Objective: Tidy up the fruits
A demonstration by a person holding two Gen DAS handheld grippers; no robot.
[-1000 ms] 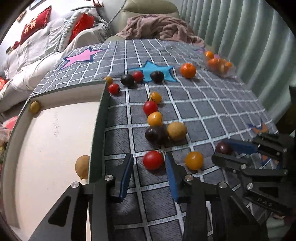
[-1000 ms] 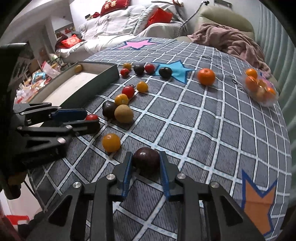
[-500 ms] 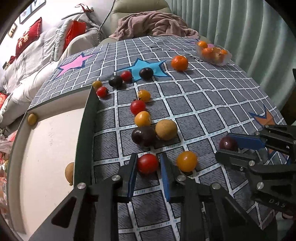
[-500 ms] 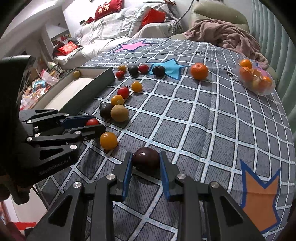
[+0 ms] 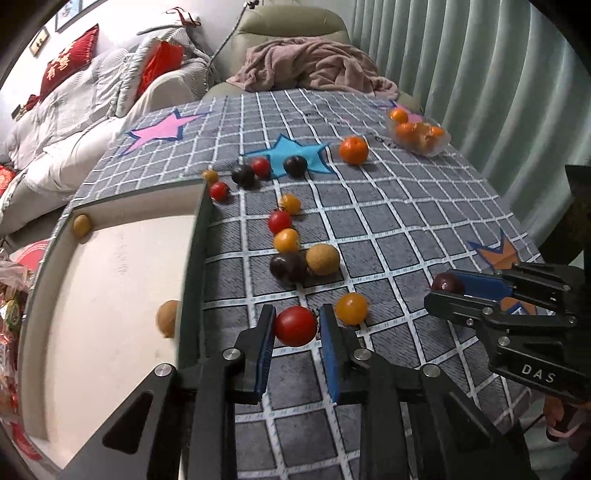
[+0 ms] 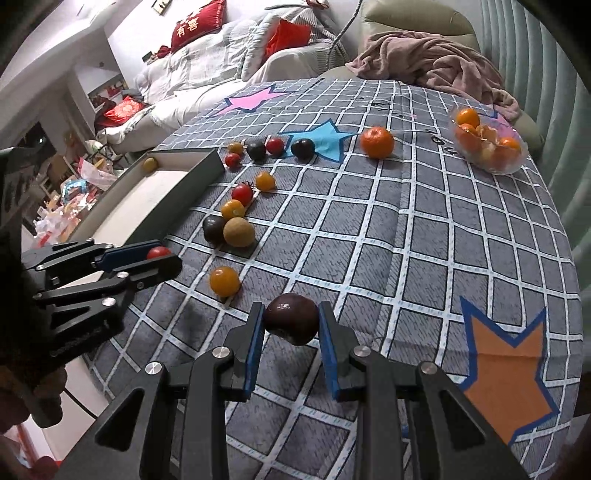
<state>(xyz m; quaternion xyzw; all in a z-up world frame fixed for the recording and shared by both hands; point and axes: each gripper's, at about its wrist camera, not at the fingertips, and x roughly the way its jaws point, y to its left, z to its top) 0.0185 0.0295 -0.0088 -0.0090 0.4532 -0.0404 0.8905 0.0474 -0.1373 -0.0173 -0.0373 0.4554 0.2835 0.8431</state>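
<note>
Gripping a red cherry tomato between its blue pads, my left gripper has its jaws drawn in tight on the fruit, which sits pinched just above the tablecloth. My right gripper is likewise clamped on a dark purple plum, its blue pads pressing both flanks of the fruit. Just beside the left gripper's fingers lies an orange cherry tomato, resting on the cloth and apart from the pads. Farther out I see a second dark plum touching a tan round fruit, then a loose line of small orange and red tomatoes running away toward a blue star print, with a mandarin beyond it. To the left of the left gripper stands a shallow dark-walled tray with a pale floor; one tan fruit lies inside against its near wall and a smaller yellowish one in its far corner. A clear bowl of mandarins sits near the far right edge of the table. The cloth is grey with a white grid and star patches in pink, blue and orange. Beyond the table I note a sofa with white bedding and red cushions, an armchair draped with a pinkish blanket, and pale green curtains.
</note>
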